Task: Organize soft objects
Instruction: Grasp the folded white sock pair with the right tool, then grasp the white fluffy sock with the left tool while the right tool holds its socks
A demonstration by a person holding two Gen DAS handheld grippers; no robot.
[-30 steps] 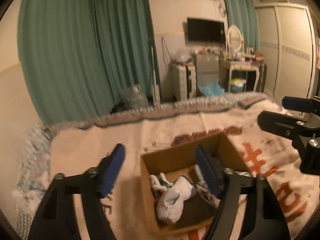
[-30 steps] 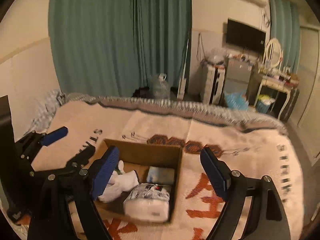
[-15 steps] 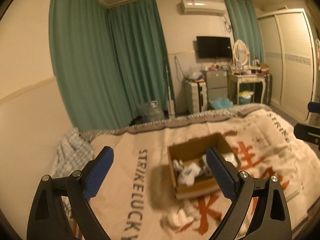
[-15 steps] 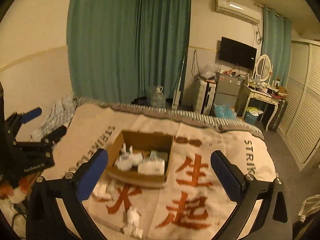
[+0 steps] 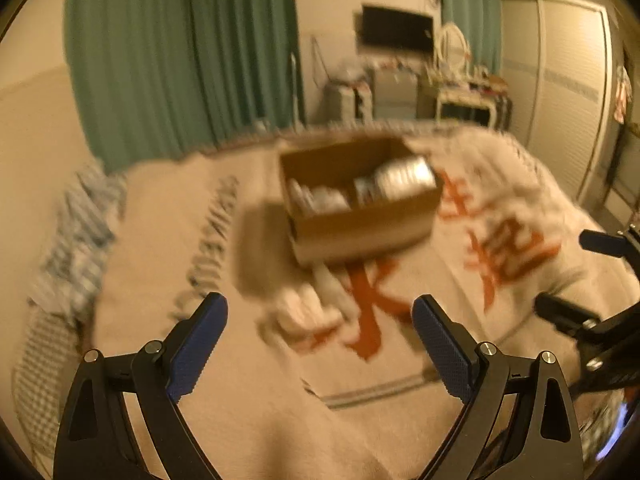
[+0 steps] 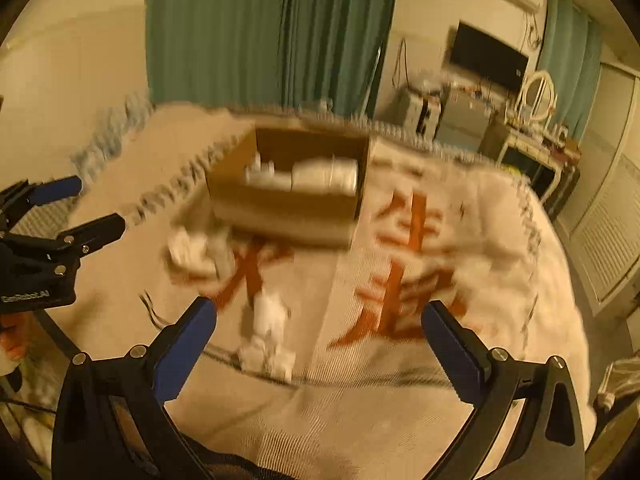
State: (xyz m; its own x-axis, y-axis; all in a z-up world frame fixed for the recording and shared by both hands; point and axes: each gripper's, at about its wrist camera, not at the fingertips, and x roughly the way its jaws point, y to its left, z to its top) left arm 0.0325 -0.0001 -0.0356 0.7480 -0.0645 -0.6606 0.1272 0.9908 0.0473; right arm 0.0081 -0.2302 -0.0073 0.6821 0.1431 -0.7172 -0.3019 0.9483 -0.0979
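Note:
A brown cardboard box [image 5: 360,216] [image 6: 288,204] sits on the bed blanket with white soft items [image 5: 394,178] [image 6: 324,174] inside. Loose white soft pieces [image 5: 298,314] lie on the blanket in front of the box; in the right wrist view one clump [image 6: 192,252] lies left of the box and another [image 6: 268,336] nearer me. My left gripper [image 5: 320,320] is open and empty above the blanket, short of the loose pieces. My right gripper [image 6: 320,322] is open and empty over the nearer clump. Both views are motion-blurred.
The beige blanket [image 5: 500,248] with orange characters covers the bed. A checked cloth [image 5: 76,232] lies at the bed's left edge. Green curtains [image 5: 180,48], a dresser [image 6: 532,148] and wardrobe doors [image 5: 568,72] stand beyond the bed.
Both grippers pulled back from over the box, then swung down and forward toward the blanket. The box now looks larger and the loose white pieces sit just ahead of the open jaws.

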